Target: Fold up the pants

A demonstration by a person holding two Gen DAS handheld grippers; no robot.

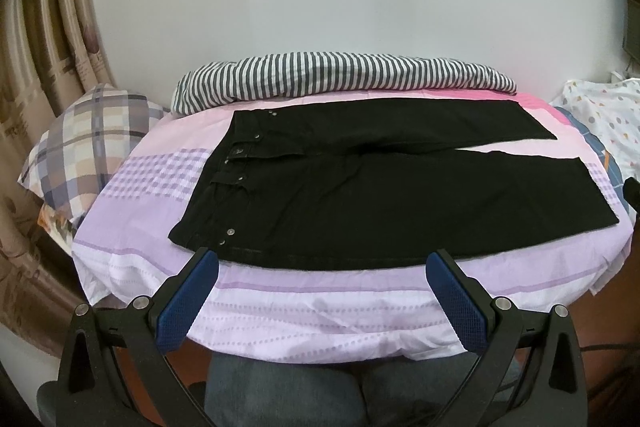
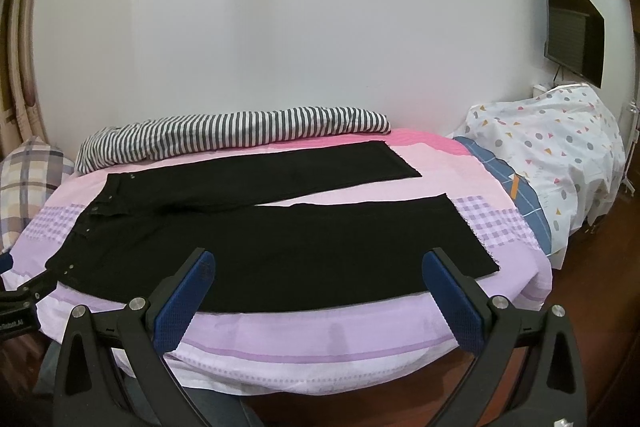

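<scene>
Black pants lie flat on the bed, waistband to the left, both legs spread to the right with a gap between them. They also show in the right wrist view. My left gripper is open and empty, hovering at the near edge of the pants by the waist end. My right gripper is open and empty over the near leg. The left gripper's tip shows at the left edge of the right wrist view.
The bed has a pink and lilac sheet. A striped quilt lies along the far wall. A plaid pillow lies left. A patterned cover sits right, under a wall screen.
</scene>
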